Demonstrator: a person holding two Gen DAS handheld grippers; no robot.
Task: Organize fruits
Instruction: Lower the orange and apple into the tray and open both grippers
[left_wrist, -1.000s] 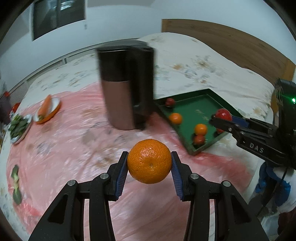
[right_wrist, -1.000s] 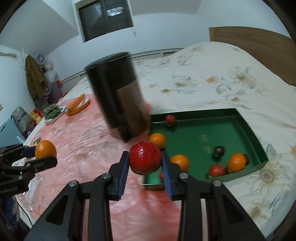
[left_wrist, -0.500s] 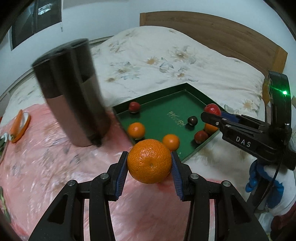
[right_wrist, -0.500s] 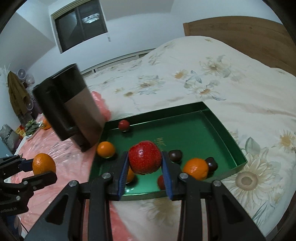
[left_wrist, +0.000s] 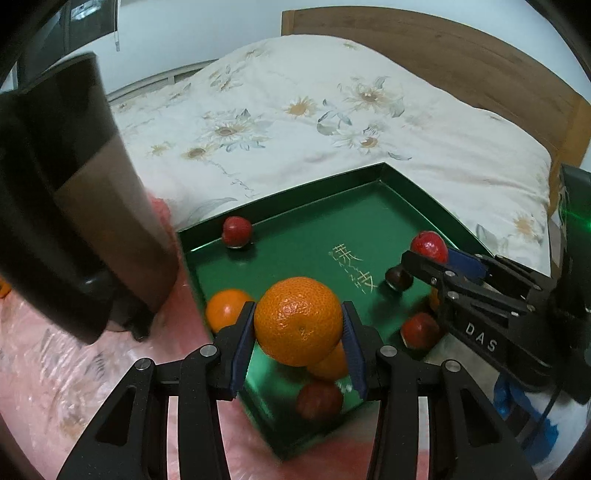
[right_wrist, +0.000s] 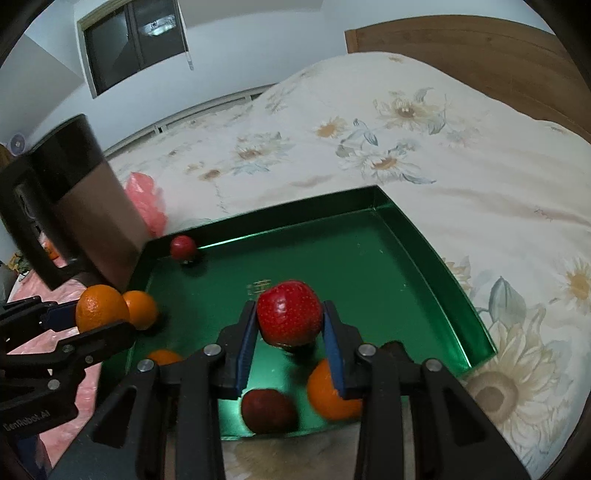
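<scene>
Left gripper (left_wrist: 298, 325): I have its blue pads clamped on a mandarin (left_wrist: 298, 320), one pad on each side, the fruit held in the air over the near left part of the green tray (left_wrist: 417, 186).
Right gripper (right_wrist: 290, 325): my jaws are closed on a red strawberry (right_wrist: 289, 317), which I hold above the tray's floor toward its near side.
Green tray: I see it lying on the flowered bedspread (right_wrist: 388, 122), its left edge beside the pink plastic sheet (left_wrist: 55, 369).
Fruit in the tray: from the left camera I count a red fruit in the far left corner (left_wrist: 237, 230), an orange near the left wall (left_wrist: 226, 308), another orange and a red fruit partly hidden under my held mandarin, a dark round fruit (left_wrist: 397, 277) and a red one (left_wrist: 421, 329) by the right gripper.
Dark cylinder container (left_wrist: 74, 192): I see it standing on the pink sheet just left of the tray, blurred.
Headboard (right_wrist: 480, 55): wooden, behind the bed.
</scene>
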